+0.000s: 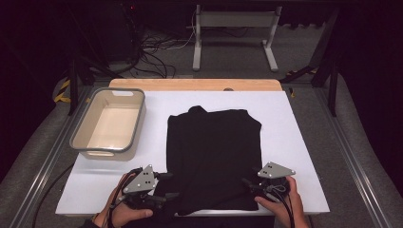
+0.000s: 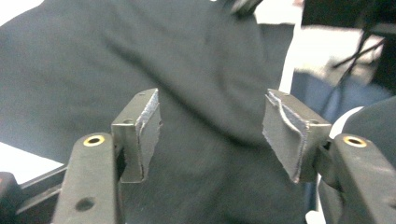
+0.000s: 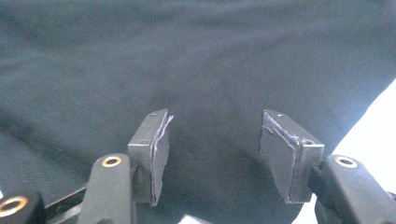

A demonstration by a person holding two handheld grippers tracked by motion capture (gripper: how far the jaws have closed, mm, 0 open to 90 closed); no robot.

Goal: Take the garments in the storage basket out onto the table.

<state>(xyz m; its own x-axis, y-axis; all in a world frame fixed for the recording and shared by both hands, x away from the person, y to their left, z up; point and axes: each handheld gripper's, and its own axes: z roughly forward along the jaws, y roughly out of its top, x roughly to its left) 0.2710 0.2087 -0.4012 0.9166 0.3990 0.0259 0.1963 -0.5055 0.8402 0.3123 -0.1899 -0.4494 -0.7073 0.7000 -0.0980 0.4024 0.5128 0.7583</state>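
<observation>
High view: fixed above the person's side, facing forward and down; takes in the whole white table (image 1: 294, 142), the floor beyond, and both hands at the bottom edge.

Left gripper view: rides low on the left gripper (image 2: 211, 133), looking along its parted jaws, very close over the black cloth (image 2: 140, 60); table edge at the margins.

Right gripper view: same setup on the right gripper (image 3: 212, 149), very close to the cloth.

Shared: all three views take in the cloth's near edge.

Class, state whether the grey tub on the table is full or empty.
Empty: the grey tub shows its bare pale floor; the black garment lies beside it.
</observation>
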